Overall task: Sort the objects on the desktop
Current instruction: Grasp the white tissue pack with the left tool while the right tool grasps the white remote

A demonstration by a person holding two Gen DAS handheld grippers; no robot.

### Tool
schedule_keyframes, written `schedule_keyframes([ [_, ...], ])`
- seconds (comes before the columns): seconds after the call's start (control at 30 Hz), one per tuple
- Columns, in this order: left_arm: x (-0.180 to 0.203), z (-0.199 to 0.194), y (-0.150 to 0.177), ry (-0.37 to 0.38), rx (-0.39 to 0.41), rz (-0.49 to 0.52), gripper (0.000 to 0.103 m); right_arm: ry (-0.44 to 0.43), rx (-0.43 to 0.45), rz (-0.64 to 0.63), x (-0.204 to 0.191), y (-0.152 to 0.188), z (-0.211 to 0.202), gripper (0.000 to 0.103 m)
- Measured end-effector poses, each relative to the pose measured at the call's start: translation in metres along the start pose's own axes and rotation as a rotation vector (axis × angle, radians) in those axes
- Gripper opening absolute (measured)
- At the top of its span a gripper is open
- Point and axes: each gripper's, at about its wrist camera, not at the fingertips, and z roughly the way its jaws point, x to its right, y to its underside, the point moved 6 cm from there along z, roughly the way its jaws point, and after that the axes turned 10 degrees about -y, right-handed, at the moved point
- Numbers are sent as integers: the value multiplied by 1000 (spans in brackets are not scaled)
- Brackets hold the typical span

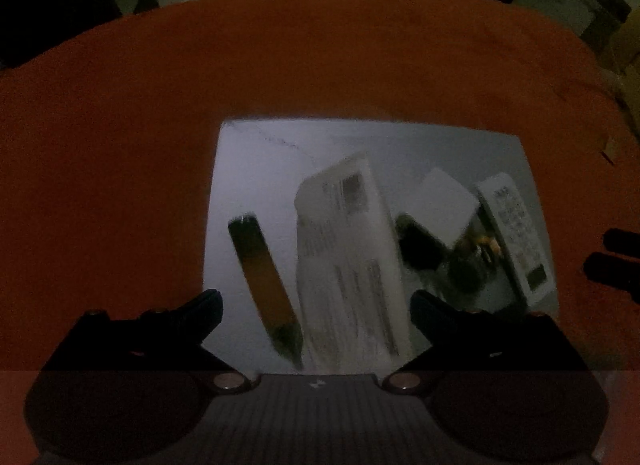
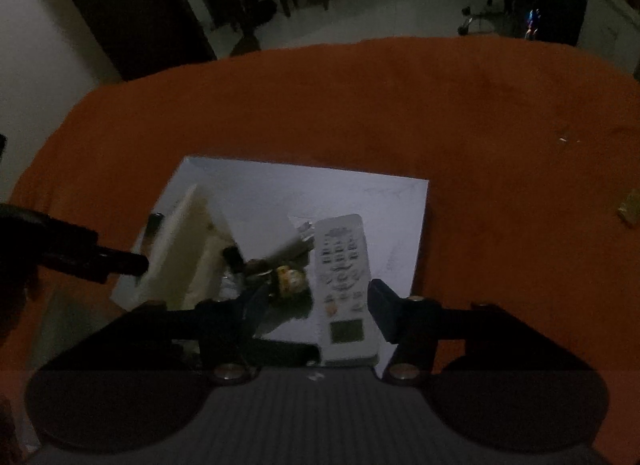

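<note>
A white sheet point(image 1: 260, 169) on the orange table carries the objects. A brown pencil-shaped thing point(image 1: 264, 285) and a tall white printed box point(image 1: 348, 257) lie between the fingers of my left gripper point(image 1: 316, 299), which hangs open just above them. Further right are a small white box point(image 1: 448, 205), a dark bunch of keys with a yellow charm point(image 2: 290, 281) and a white remote point(image 2: 344, 265). My right gripper point(image 2: 318, 297) is open around the remote's lower end. Its right finger is at the remote's edge, while its left finger stands apart over the keys.
The orange cloth point(image 1: 320, 65) reaches well beyond the sheet on the far and left sides. A small brass-coloured item point(image 2: 628, 209) lies near the table's right edge. Beyond the far edge are a dim floor, chair legs and dark furniture.
</note>
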Motion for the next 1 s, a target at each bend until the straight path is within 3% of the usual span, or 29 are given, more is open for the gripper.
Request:
schedule_keyframes([
  [0.1,11,8,-4,30,-3,60,103,63,-46,-80,6,-10,15,59],
  [0.2,22,14,0,53,-16,105,103,51,-86,-135,4,-11,33,59],
  [0.3,29,18,1,60,-17,108,102,54,-118,-200,-2,-9,52,59],
  [0.43,31,20,-2,79,-9,71,100,123,-130,-252,-2,-3,76,59],
  [0.57,30,22,-4,61,14,81,100,143,-161,-288,-3,4,91,51],
  [0.87,41,32,0,26,36,114,100,187,-195,-290,3,4,105,48],
  [1.0,48,31,2,-13,81,148,100,206,-213,-231,11,1,110,49],
])
